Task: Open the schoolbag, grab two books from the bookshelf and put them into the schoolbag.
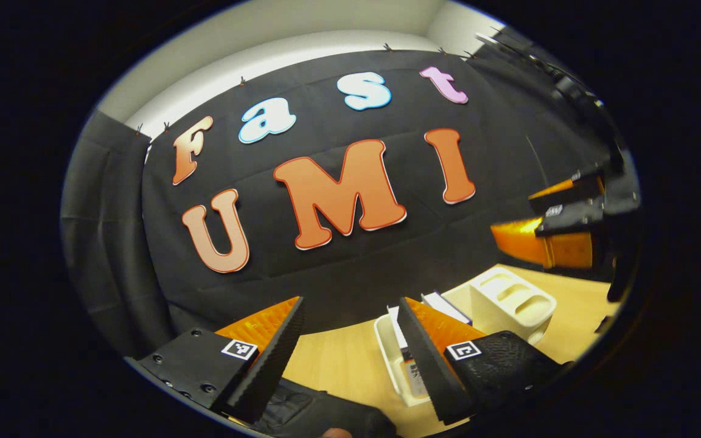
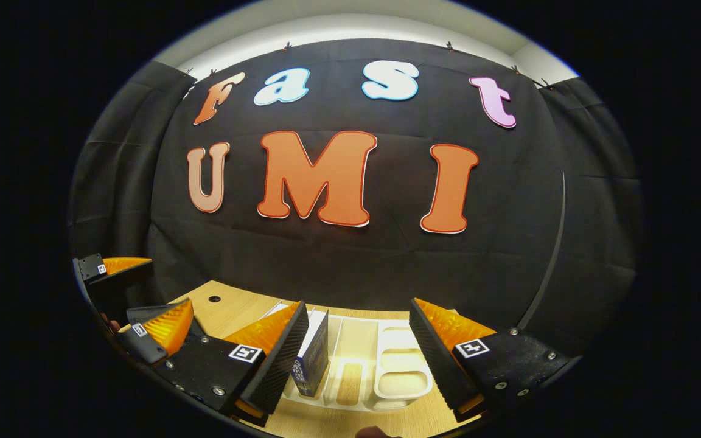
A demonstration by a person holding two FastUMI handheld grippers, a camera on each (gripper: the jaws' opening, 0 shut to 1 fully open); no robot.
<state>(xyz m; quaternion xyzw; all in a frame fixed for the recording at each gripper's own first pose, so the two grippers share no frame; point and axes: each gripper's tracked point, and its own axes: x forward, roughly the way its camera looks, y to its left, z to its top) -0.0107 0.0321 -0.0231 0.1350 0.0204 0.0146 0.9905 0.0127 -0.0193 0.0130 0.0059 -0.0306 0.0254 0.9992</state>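
In the left gripper view, the left hand-held gripper (image 1: 350,353) has its 2 orange-backed fingers spread wide with nothing between them, raised above the wooden tabletop (image 1: 338,365). Beyond and below the fingers stands a cream plastic bookshelf (image 1: 509,298), a desk rack with slotted compartments. At least 2 books (image 1: 445,306) stand upright in its near slots, partly hidden behind the right finger. A dark, padded fabric object (image 1: 320,413) lies at the bottom edge under the fingers; whether it is the schoolbag cannot be told. At the right edge of this view the right hand-held gripper (image 1: 554,228) hangs in the air above the tabletop, its orange fingers pointing left.

In the right gripper view, the right hand-held gripper (image 2: 359,347) is likewise spread wide and pinching nothing. The bookshelf (image 2: 402,371) sits directly ahead between its fingers, on the tabletop (image 2: 229,310). A dark blue book (image 2: 314,356) stands upright in a left slot of the rack, just beside the left finger but apart from it, and thin white dividers or book edges rise next to it. The compartments on the right side of the rack hold no books. The left hand-held gripper (image 2: 137,298) shows at the lower left, its fingers apart, above the tabletop. A small dark hole (image 2: 214,299) marks the tabletop near it.
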